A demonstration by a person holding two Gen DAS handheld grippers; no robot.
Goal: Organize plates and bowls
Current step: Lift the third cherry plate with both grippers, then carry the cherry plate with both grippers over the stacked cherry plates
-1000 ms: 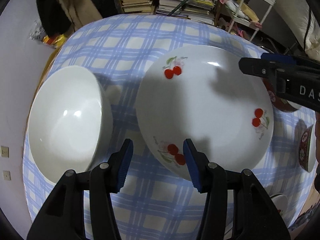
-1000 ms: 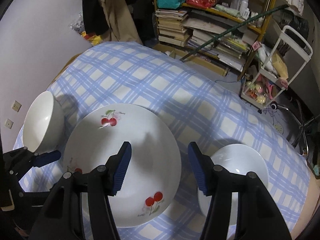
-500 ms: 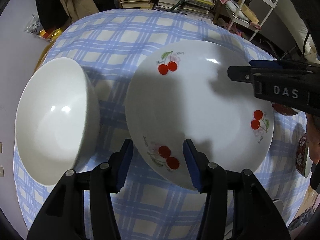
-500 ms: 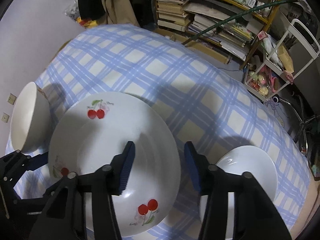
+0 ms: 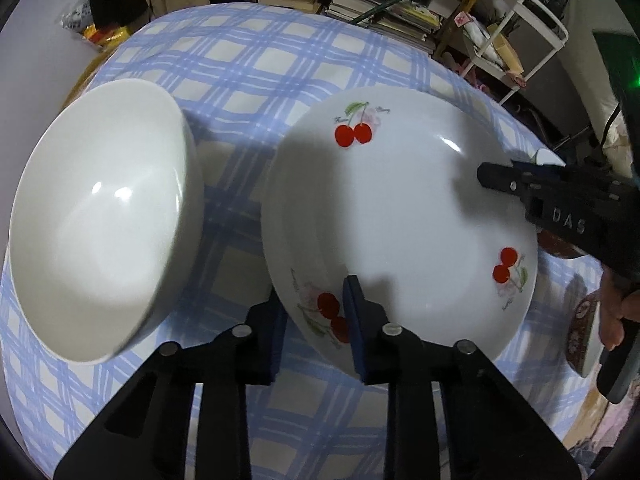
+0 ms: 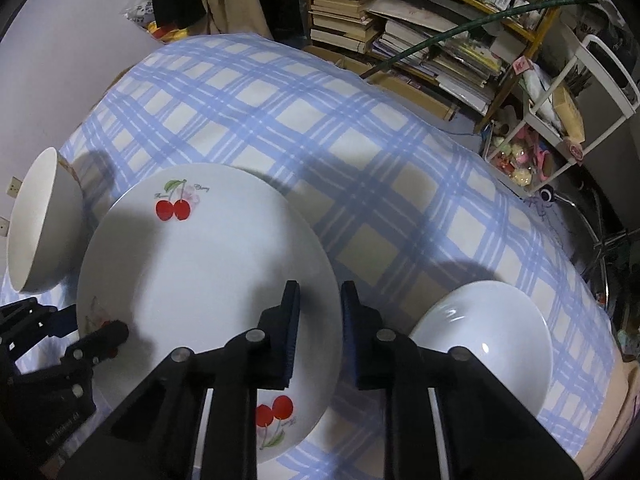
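I have the cherry plate in front of me on the bench, a wide white plate with three pairs of red cherries printed round its rim. Both grippers are on it. The left gripper has just been closing, and its fingers now straddle the plate's near-left edge, one blue pad under the rim and one on top, right at a cherry print; they look clamped on the rim. The right gripper has also just been closing: its fingers straddle the opposite edge, one pad over the plate's inside and one outside it, and they appear to pinch the rim as well.

Just left of the plate stands one plain white bowl, deep, close to the plate's edge but not touching it as far as I can see. On the plate's other side, in the right wrist view, sits a second white dish, shallower, a little apart from the plate. In the left wrist view I also count two dark, patterned bowls past the right gripper, partly hidden. A hand grips the right tool's handle. The bench wears a blue-and-white checked cloth.
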